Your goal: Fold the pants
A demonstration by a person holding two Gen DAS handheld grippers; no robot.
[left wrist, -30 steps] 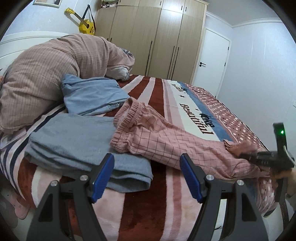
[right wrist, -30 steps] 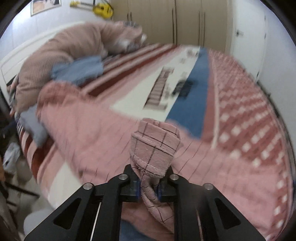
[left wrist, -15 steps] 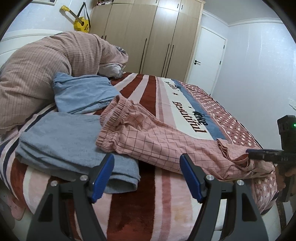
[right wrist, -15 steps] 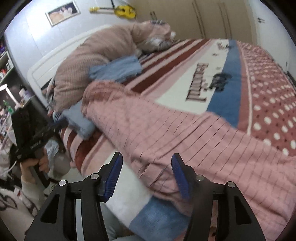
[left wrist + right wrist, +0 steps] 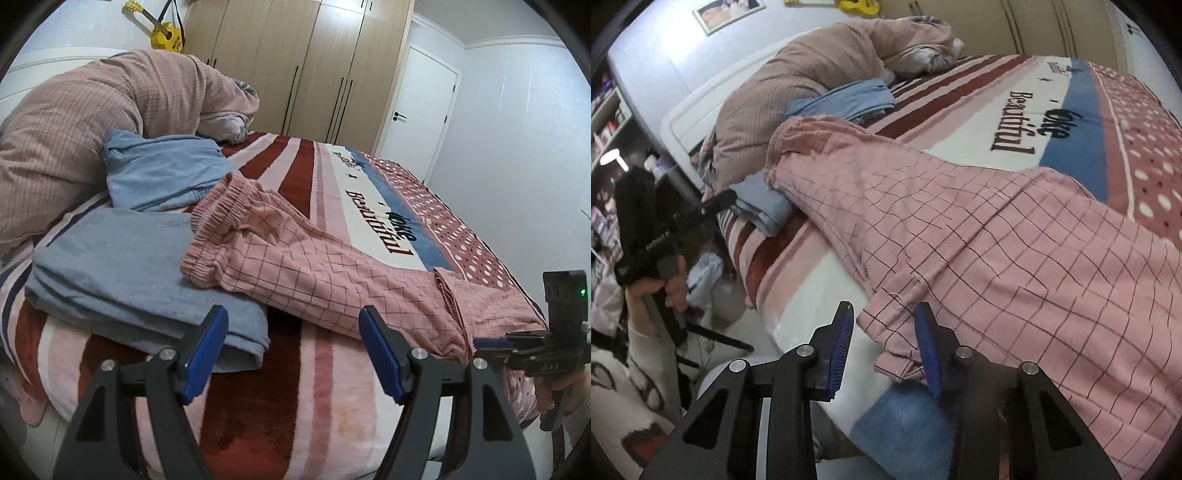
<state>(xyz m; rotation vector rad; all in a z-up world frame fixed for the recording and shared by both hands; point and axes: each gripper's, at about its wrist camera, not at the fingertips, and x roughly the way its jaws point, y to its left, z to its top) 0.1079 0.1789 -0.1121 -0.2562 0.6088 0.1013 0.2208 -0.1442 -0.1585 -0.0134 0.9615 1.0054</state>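
Note:
Pink checked pants lie across the near side of the striped bed, waistband on the left, leg cuffs at the right edge. In the right wrist view the pants fill the middle, with the hem corner between my open fingers. My left gripper is open and empty, just in front of the bed edge below the waistband. My right gripper is open around the cuff corner, not clamped. It shows in the left wrist view at the cuff end.
A folded grey-blue garment lies under the waistband, with a blue garment behind it. A bunched pink duvet fills the back left. Wardrobe and door stand behind. The bed blanket drops off near me.
My right gripper let go of the bunched pant cuff and opened; the cuff now lies flat on the bed. My left gripper stayed open and moved slightly nearer the bed.

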